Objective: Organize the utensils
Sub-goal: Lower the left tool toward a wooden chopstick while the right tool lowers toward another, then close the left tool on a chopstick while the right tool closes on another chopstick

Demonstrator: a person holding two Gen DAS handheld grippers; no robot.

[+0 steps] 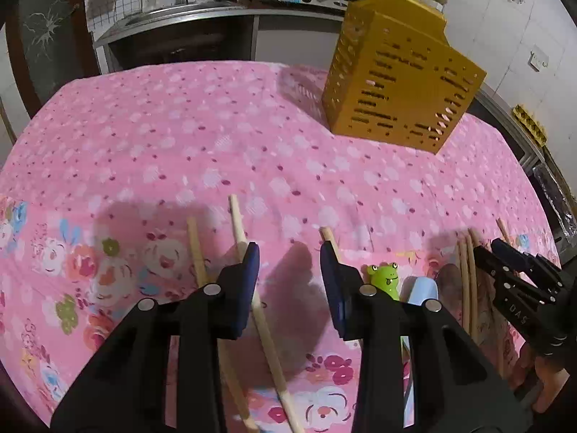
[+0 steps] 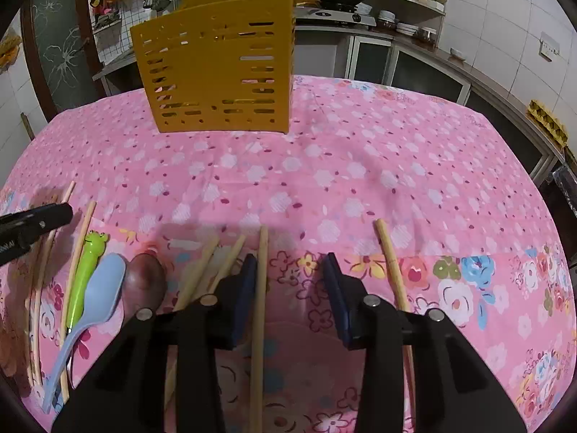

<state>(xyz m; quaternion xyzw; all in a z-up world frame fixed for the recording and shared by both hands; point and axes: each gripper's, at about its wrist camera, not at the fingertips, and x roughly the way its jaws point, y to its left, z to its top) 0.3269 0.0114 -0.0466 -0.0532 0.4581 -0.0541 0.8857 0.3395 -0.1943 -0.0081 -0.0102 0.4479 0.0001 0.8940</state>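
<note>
Left wrist view: the left gripper [image 1: 289, 256] is hovering with jaws released, one chopstick [image 1: 265, 328] lying between them beside the left pad, untouched. Ahead, the pink-clothed desk [image 1: 202, 137] is lying open up to the yellow utensil holder [image 1: 400, 86] standing far right.

Right wrist view: the right gripper [image 2: 289, 265] is hanging released over another chopstick [image 2: 259, 306]; a blue spoon [image 2: 97, 296] and frog-topped utensil [image 2: 88, 270] are lying to its left.
</note>
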